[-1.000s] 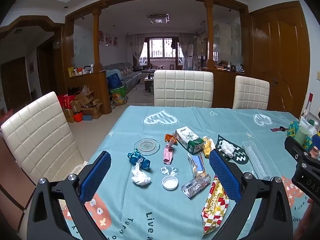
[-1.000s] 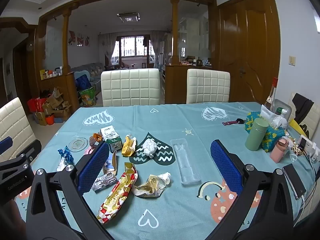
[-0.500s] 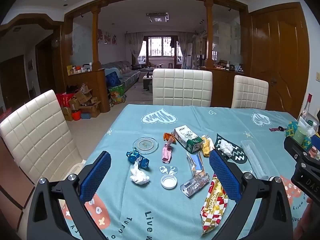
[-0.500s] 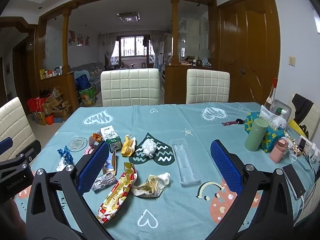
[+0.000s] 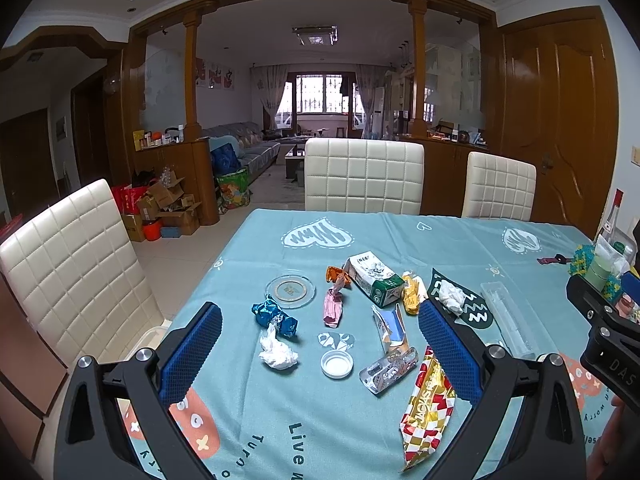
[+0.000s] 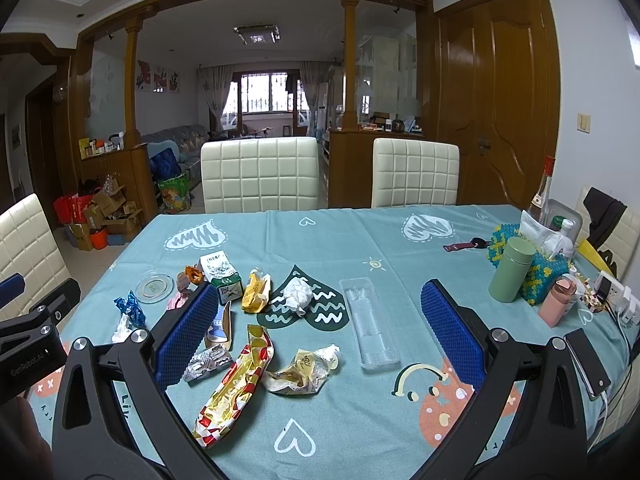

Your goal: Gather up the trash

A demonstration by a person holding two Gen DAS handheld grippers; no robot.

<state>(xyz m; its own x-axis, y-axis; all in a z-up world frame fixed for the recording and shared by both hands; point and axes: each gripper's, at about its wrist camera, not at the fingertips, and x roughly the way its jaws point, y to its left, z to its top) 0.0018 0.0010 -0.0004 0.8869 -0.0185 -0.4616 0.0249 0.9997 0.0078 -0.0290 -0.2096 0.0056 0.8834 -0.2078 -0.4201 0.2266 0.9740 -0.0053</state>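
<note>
Scattered trash on the teal tablecloth: crumpled white tissue (image 5: 278,350), blue foil wrapper (image 5: 274,316), toppled milk carton (image 5: 374,278), long red-gold snack wrapper (image 5: 428,404), white bottle cap (image 5: 337,364).

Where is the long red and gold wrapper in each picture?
Left wrist: the wrapper lies low and right of middle, beside the right finger.
Right wrist: the wrapper lies low and left of middle, near the left finger.
Shared landmark: the milk carton, farther up the table in both.
</note>
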